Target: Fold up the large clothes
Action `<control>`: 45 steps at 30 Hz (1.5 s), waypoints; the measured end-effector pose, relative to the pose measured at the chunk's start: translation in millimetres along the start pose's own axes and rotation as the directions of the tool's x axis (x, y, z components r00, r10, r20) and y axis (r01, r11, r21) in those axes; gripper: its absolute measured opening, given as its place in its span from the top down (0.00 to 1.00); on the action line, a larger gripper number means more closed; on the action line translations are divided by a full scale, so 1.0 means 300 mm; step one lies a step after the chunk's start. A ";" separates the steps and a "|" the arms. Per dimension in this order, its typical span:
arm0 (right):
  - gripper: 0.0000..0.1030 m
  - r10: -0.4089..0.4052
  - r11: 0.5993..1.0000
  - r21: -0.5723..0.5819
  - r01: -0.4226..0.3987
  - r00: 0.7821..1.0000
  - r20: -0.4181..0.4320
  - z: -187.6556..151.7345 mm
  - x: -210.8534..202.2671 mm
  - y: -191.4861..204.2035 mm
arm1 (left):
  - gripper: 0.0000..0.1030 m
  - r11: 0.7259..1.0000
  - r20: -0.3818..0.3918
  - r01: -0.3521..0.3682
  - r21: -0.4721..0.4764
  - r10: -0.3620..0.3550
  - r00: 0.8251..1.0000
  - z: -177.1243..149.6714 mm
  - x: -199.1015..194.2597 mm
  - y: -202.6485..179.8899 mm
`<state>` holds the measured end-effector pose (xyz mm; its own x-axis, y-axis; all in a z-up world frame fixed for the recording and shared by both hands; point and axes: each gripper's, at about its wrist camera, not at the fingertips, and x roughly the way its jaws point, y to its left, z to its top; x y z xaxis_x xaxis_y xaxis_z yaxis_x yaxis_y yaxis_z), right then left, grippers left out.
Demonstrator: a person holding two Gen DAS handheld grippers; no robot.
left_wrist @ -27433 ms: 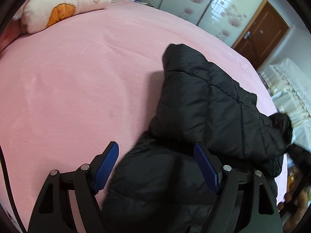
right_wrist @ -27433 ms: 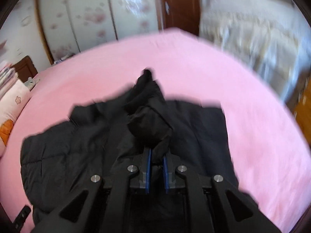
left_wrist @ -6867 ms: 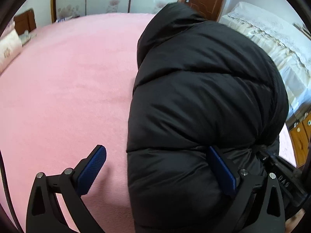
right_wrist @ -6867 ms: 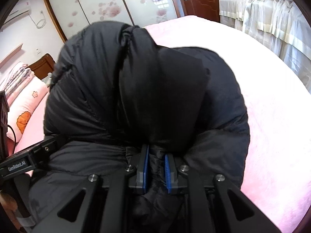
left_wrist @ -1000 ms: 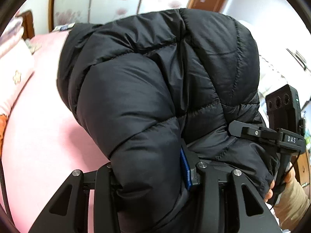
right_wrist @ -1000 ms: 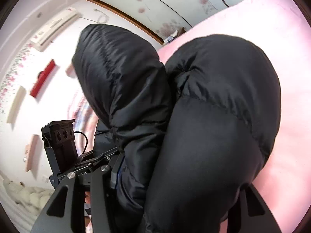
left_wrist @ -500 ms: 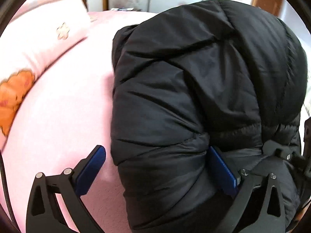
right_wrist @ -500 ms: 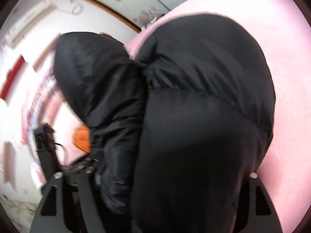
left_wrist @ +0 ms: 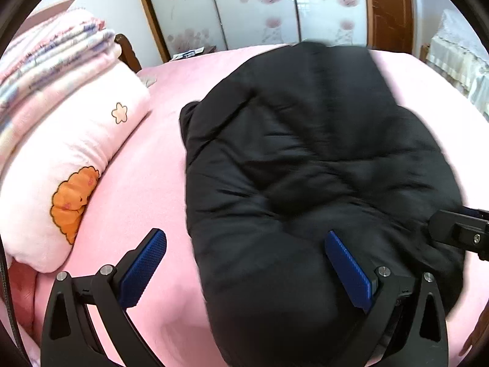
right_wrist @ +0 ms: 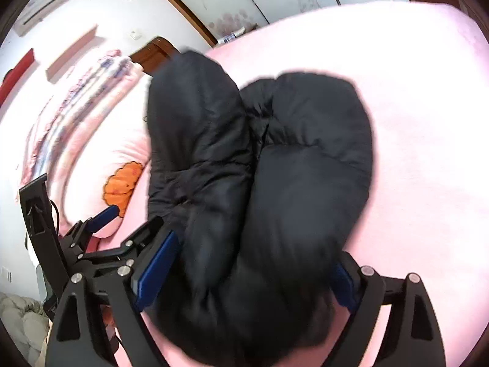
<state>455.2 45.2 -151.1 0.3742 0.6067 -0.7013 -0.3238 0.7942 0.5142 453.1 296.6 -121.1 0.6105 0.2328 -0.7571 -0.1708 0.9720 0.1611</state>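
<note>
Down on the bed (left_wrist: 146, 189) again, the jacket (left_wrist: 318, 165) is no longer the clamped, lifted bundle of a second ago; it lies as a thick folded roll on the pink cover, and both grippers have let go. From the left wrist it fills the space ahead of and between the fingers, its near end bulging over the right-hand pad, while the left-hand pad stands over bare pink. From the right wrist the jacket shows as two fat lobes side by side, running away from the fingers with a crease between them.

Beyond the left fingers, off to their left, a pillow (left_wrist: 76, 140) with an orange print lies near the jacket but apart from it, with folded blankets (left_wrist: 52, 58) stacked behind.

Left gripper (left_wrist: 244, 272) has its fingers spread wide, gripping nothing; the jacket only rests against one pad. Right gripper (right_wrist: 241, 275) is likewise spread wide, straddling the near end of the roll, one pad at each flank, with no pinch visible.

Release on both sides suggests the fold is made and the bundle placed. Down filling is springy, so the lobes may well swell apart; a press along the top, or a tuck of the loose near end, looks like what is left.
</note>
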 end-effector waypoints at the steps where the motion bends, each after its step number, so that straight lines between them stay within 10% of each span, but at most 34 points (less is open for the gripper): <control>1: 0.11 -0.013 1.000 -0.010 0.014 1.000 0.010 -0.007 0.001 0.009 | 0.00 1.000 0.003 0.001 -0.002 -0.001 1.000 -0.010 -0.046 -0.019; 22: 0.11 -0.201 0.961 -0.142 0.238 0.951 0.234 -0.526 -0.959 0.376 | 0.00 0.990 0.107 0.138 0.041 -0.142 0.984 -0.344 -1.171 -0.272; 45: 0.11 -0.369 0.912 -0.008 0.411 0.827 0.425 -1.058 -1.485 0.232 | 0.00 0.984 0.215 0.178 -0.001 -0.174 0.961 -0.813 -1.650 -0.619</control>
<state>-9.8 -180.9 40.5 0.7979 0.2229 -0.5600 -0.1479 0.9731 0.1766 -6.0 -6.5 69.4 0.7827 0.0616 -0.6193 -0.0604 0.9979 0.0229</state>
